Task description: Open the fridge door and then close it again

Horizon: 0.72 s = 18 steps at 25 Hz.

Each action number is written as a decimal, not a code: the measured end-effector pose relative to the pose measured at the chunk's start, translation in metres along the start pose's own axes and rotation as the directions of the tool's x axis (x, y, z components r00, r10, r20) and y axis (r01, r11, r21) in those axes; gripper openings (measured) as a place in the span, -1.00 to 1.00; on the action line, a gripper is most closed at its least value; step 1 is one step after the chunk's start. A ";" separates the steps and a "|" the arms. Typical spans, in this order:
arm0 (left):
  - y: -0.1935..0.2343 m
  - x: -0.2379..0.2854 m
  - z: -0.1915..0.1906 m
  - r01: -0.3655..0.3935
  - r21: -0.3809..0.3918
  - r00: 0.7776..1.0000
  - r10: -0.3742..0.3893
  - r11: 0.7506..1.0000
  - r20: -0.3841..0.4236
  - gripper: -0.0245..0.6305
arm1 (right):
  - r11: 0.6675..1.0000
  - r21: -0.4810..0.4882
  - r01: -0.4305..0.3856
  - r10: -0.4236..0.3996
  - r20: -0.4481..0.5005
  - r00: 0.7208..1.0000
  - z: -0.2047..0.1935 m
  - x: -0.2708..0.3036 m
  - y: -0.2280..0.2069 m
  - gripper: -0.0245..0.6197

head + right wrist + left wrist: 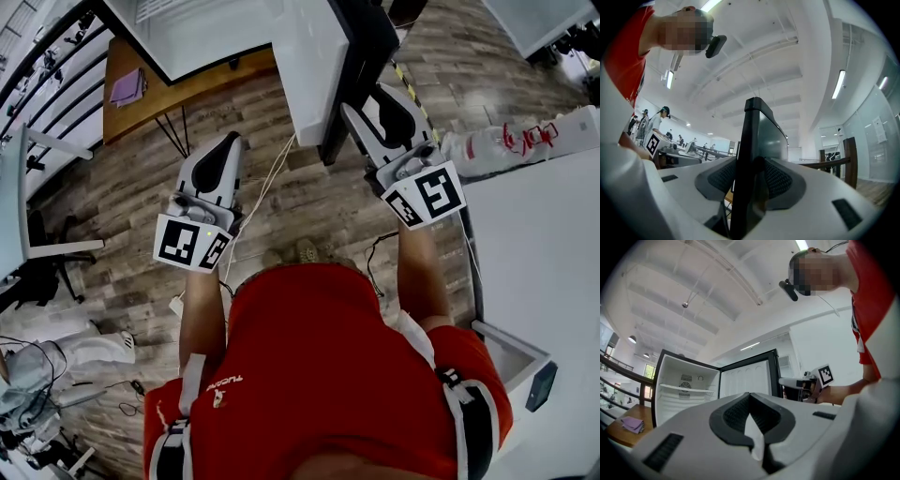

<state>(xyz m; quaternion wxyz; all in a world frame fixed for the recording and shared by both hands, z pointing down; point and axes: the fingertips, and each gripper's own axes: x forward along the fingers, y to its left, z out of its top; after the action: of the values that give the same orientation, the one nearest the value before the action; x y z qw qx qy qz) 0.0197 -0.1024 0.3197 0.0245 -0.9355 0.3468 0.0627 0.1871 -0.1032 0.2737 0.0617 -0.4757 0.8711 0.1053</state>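
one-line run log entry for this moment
fridge door: open wide | right gripper: shut on door edge | left gripper: shut, empty, off the fridge

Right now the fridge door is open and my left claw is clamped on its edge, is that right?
No. The fridge door is open, but it is the right claw that is clamped on its edge, as the right gripper view shows. The left claw is shut on nothing.
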 end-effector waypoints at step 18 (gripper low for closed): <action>0.027 -0.015 0.003 -0.192 0.037 0.981 0.191 0.981 0.019 -0.90 | 0.987 -0.115 -0.112 0.111 -0.008 0.994 -0.019 0.071 0.076 -0.14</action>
<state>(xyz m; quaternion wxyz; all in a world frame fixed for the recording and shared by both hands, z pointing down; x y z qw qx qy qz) -0.0100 -0.1130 0.3191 0.0392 -0.8966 0.4363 0.0650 0.0851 -0.1258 0.2872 0.0277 -0.4291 0.8888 0.1583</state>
